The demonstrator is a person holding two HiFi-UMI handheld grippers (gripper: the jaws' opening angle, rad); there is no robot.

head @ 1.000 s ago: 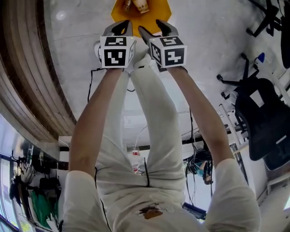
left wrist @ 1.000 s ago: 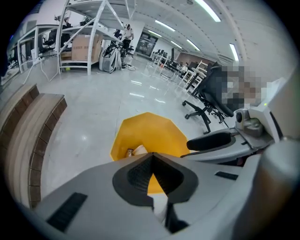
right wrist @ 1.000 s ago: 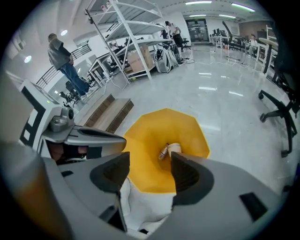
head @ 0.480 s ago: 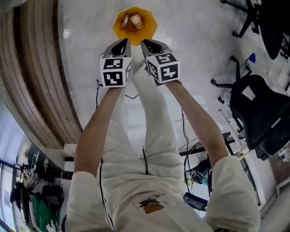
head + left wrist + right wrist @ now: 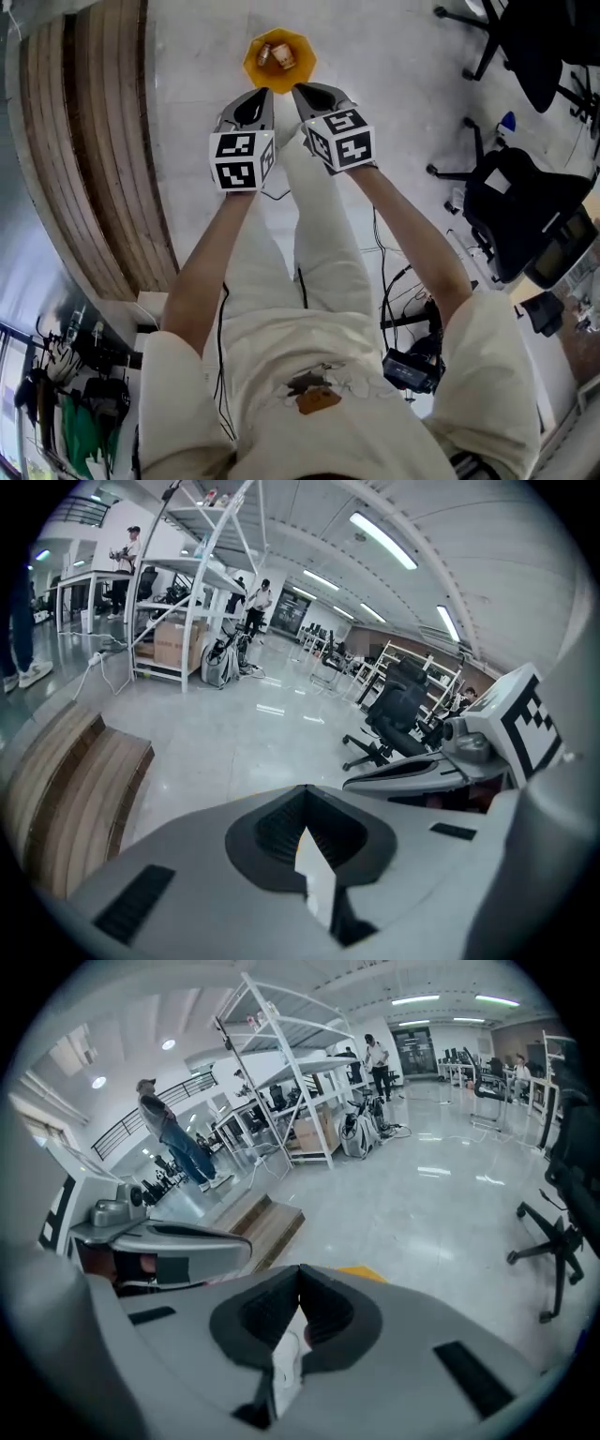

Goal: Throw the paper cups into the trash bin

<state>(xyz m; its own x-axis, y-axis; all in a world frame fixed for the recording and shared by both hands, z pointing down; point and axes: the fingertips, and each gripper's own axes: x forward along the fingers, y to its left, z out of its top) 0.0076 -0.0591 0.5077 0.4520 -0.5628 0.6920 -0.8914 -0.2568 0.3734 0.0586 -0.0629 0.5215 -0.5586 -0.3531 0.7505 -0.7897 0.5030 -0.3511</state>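
Yellow octagonal trash bin (image 5: 251,64), seen from above, with two paper cups (image 5: 273,56) inside. Left gripper (image 5: 262,94) closed, empty; right gripper (image 5: 300,90) just closed, empty.

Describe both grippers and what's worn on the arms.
The left gripper and right gripper are smooth grey shells with black ribbed pads inside. Each carries a white cube printed with black square markers. The person wears cream short sleeves, leaving the forearms uncovered.

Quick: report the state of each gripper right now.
Left gripper: closed, nothing held.
Right gripper: jaws have just been closing and are now shut, nothing between them.
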